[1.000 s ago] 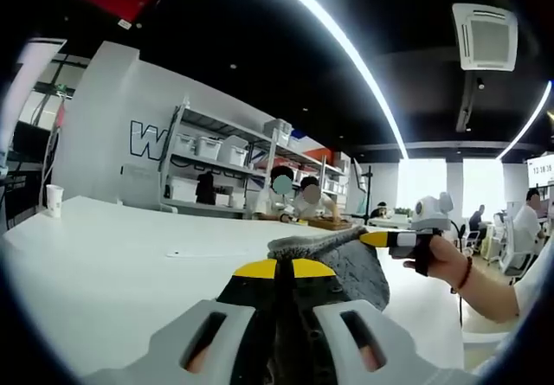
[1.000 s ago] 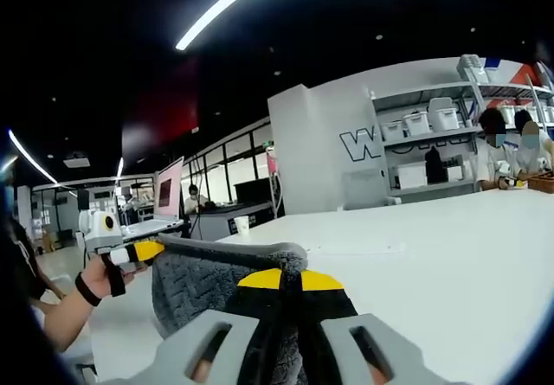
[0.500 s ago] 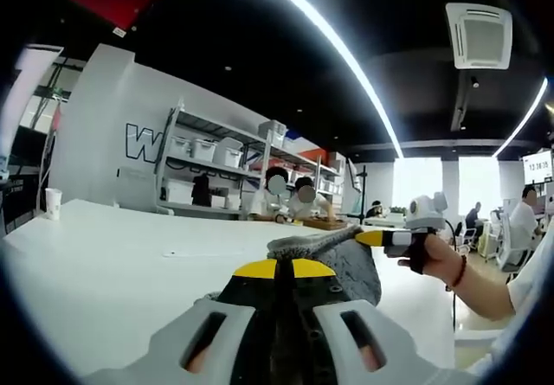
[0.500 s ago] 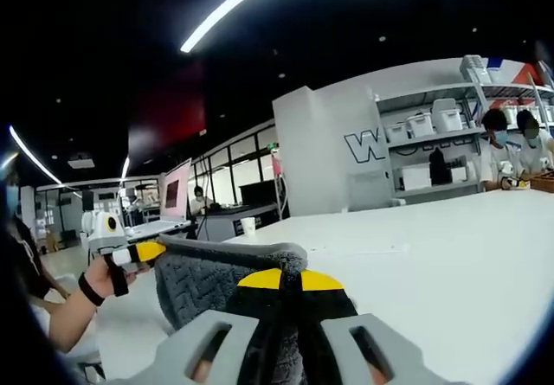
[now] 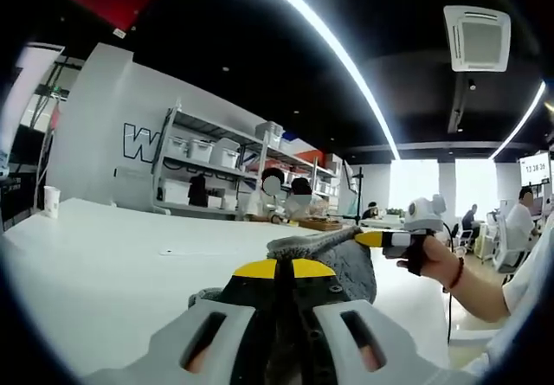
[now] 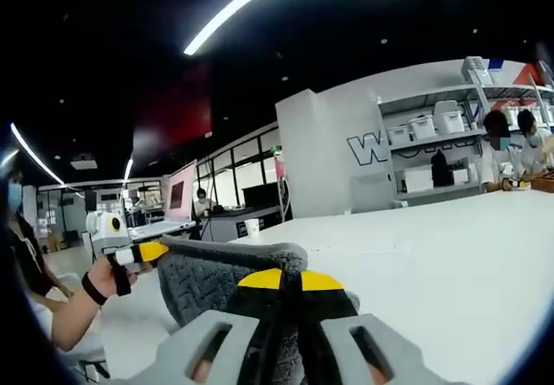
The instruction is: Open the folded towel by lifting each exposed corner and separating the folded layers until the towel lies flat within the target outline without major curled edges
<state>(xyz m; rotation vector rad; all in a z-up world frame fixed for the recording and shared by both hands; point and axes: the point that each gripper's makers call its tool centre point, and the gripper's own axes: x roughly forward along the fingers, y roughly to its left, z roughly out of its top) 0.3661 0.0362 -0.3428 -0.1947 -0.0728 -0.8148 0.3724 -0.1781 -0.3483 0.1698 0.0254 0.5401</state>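
White table (image 5: 104, 255) bare, shelving (image 5: 208, 164) behind; both tools clamp grey towel (image 6: 216, 281) lifted taut between them

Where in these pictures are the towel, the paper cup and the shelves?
towel (image 6: 203, 283): right gripper view, on its hanging grey cloth.
paper cup (image 5: 52, 198): left gripper view, on its side wall.
shelves (image 5: 201, 170): left gripper view, on the middle board below the bins.

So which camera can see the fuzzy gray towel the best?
The right gripper view: the towel shows a wide stretch of its ribbed face there, hanging between the two grippers. In the left gripper view the towel is a smaller patch past the shut yellow tips.
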